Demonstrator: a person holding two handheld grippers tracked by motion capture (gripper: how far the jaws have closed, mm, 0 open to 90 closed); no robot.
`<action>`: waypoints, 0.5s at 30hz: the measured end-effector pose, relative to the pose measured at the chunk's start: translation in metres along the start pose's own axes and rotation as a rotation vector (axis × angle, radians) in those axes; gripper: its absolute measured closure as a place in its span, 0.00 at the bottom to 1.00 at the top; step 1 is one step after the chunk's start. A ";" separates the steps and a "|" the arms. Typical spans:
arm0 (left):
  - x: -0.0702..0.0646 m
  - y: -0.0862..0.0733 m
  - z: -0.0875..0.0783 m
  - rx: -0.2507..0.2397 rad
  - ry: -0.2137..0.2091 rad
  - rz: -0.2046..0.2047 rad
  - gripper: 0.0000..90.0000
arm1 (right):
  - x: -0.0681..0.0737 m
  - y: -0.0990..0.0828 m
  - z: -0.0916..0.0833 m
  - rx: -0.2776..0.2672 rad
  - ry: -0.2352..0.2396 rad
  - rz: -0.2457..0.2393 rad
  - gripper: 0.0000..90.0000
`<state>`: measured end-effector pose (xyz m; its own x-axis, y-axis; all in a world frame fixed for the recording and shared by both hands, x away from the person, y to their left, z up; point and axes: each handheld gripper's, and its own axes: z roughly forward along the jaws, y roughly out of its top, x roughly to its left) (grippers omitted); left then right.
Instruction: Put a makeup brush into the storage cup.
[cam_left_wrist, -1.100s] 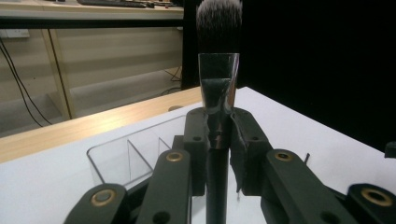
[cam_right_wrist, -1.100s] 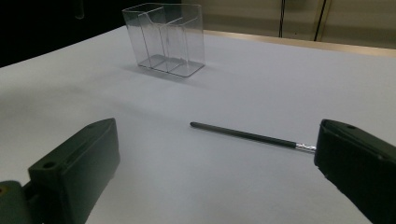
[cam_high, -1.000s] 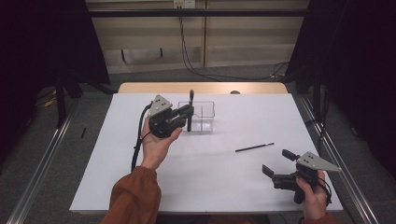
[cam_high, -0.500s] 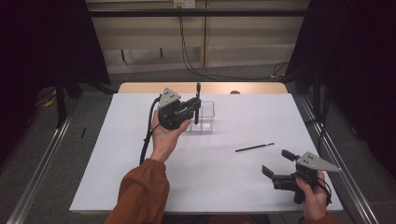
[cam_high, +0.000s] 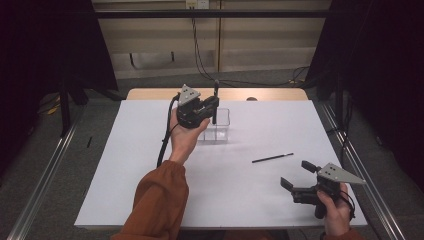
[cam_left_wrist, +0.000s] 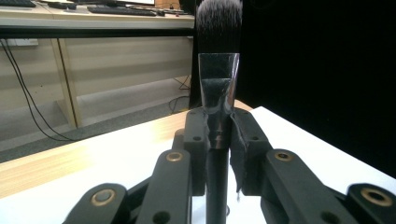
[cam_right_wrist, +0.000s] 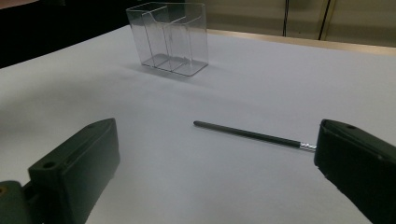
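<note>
My left gripper (cam_high: 213, 107) is shut on a black makeup brush (cam_high: 216, 98), held upright over the back left part of a clear plastic organizer (cam_high: 218, 131) on the white table. In the left gripper view the brush (cam_left_wrist: 218, 84) stands between the pads with its dark bristles up, and my gripper (cam_left_wrist: 218, 140) clamps its handle. My right gripper (cam_high: 297, 175) rests open near the front right corner. In the right gripper view a thin black pencil-like stick (cam_right_wrist: 252, 135) lies just beyond my open gripper (cam_right_wrist: 215, 158), with the organizer (cam_right_wrist: 169, 38) farther off.
The stick (cam_high: 272, 158) lies on the white table sheet (cam_high: 125, 190) between the organizer and the right gripper. A wooden strip (cam_high: 270, 94) runs along the table's far edge. Metal rails flank both sides.
The left gripper has carried the brush to the right and slightly farther away, from left of the organizer to above it. The right gripper has stayed where it was.
</note>
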<state>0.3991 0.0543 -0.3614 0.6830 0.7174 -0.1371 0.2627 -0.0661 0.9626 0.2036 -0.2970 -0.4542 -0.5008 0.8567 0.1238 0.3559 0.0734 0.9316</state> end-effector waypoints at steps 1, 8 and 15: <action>0.000 0.000 0.002 -0.002 0.003 -0.007 0.86 | -0.001 0.000 0.000 0.001 0.002 0.002 0.00; 0.001 -0.001 0.016 0.011 -0.016 -0.011 0.86 | -0.001 -0.001 0.001 0.002 0.002 0.005 0.00; 0.006 -0.007 0.028 0.031 0.014 -0.016 0.87 | -0.002 -0.001 0.001 0.003 0.004 0.008 0.00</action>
<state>0.4203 0.0399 -0.3754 0.6694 0.7279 -0.1486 0.2943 -0.0762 0.9527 0.2048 -0.2982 -0.4555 -0.5006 0.8554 0.1328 0.3624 0.0677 0.9295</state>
